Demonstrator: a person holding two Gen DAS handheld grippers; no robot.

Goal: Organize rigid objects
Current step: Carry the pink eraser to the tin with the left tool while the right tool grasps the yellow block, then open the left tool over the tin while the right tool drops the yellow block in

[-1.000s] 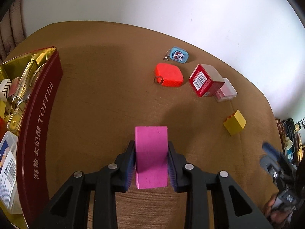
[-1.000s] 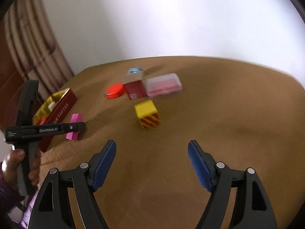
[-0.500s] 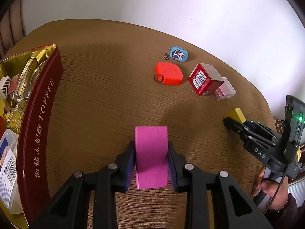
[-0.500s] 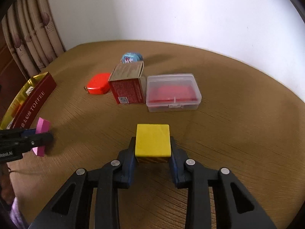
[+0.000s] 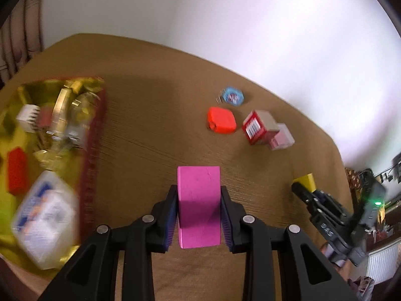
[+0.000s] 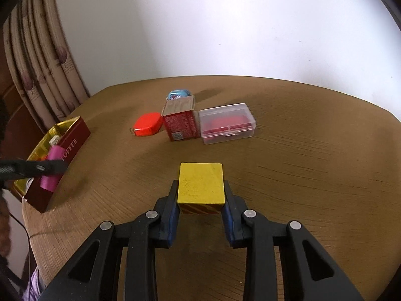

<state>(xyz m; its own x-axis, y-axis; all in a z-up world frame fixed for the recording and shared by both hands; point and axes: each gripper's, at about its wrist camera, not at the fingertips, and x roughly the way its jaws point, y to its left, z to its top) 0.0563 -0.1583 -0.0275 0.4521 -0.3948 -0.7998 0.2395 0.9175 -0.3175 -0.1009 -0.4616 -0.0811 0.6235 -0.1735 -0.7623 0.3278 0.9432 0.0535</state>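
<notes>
Left wrist view: a flat magenta rectangular block (image 5: 198,205) stands pinched between the blue pads of the left gripper (image 5: 199,215), its long axis running straight ahead along the fingers, lifted clear of the round brown wooden table (image 5: 155,130). To the gripper's left, a gold-lined red toffee tin (image 5: 91,155) is smeared by motion blur, its contents hard to tell apart. Ahead and to the right lie an orange-red rounded plastic case (image 5: 221,120) and a red cardboard carton (image 5: 257,128).

Right wrist view: the right gripper (image 6: 200,200) is pressed against both sides of a yellow wooden cube with red-striped sides (image 6: 200,186), which sits squarely between the pads; whether it rests on the table cannot be told. Ahead lies a clear lidded plastic box holding something red (image 6: 226,123), just beside the carton. Far left, the magenta block hangs before the tin's wall, its grippers cut off by the frame edge.
</notes>
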